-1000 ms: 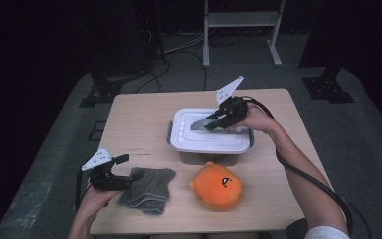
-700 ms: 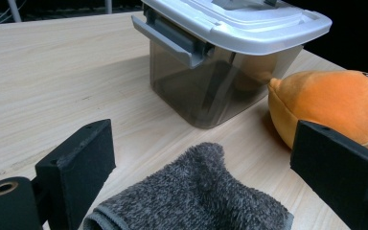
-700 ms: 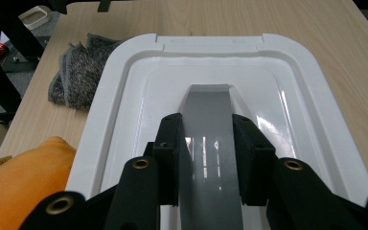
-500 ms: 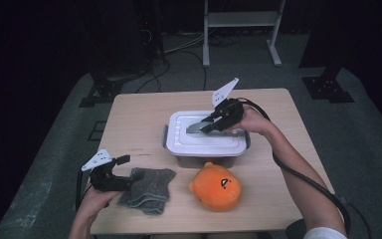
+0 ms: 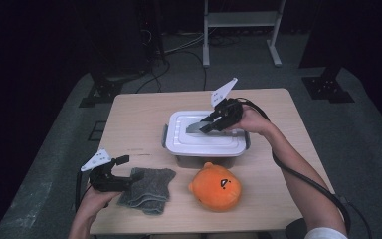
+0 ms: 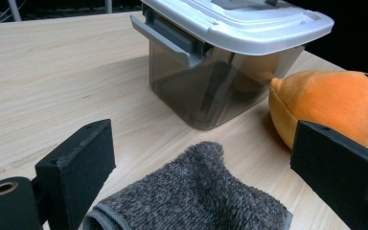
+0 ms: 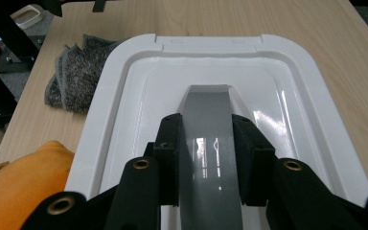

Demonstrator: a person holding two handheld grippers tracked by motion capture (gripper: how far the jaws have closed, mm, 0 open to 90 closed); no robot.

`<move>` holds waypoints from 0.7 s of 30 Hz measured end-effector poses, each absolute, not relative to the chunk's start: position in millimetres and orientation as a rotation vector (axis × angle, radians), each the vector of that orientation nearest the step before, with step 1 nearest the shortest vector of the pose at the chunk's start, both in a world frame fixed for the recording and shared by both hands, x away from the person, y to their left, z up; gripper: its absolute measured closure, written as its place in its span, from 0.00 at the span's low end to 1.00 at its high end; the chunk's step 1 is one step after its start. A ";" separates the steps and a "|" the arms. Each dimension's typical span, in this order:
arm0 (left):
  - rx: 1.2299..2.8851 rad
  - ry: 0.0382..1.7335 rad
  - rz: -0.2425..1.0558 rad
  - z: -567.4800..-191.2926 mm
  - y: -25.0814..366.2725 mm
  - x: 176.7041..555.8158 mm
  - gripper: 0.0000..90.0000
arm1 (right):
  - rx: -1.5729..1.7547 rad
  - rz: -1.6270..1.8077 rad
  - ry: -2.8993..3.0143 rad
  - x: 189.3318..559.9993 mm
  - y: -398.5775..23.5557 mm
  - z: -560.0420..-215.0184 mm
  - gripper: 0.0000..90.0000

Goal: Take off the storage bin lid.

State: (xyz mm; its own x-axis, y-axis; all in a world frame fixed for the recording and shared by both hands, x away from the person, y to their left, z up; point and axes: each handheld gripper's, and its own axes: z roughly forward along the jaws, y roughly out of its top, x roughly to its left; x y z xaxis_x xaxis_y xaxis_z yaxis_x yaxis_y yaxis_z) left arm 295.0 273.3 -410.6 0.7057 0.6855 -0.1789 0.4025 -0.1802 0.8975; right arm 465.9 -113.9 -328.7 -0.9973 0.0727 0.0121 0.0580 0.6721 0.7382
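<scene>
Gripping the lid's grey handle [image 7: 206, 139], right tongs [image 7: 206, 158] are clamped — left tongs [image 6: 211, 177] apart over towel [image 6: 196, 201].

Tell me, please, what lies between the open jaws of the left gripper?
In the left gripper view, the grey towel lies between the left gripper's open jaws, untouched by either. Beyond it comes bare tabletop, then the lidded container.
</scene>
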 end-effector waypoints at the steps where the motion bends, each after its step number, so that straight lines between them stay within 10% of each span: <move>1: 1.804 0.864 0.315 -411.1 273.4 294.6 0.08 | 0.114 1.262 2.853 465.6 -114.1 -327.6 0.73; 21: 1.815 0.868 0.345 -413.2 274.0 290.8 0.08 | 0.185 1.310 2.705 433.0 -176.6 -281.7 0.73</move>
State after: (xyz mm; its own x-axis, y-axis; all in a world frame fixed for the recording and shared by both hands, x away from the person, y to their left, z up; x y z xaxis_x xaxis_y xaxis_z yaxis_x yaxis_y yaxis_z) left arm 290.8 274.0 -413.2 0.6960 0.6998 -0.1608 0.3987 -0.1904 0.8971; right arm 433.0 -176.6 -281.7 -0.9840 0.1665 -0.0634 0.0535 0.6158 0.7861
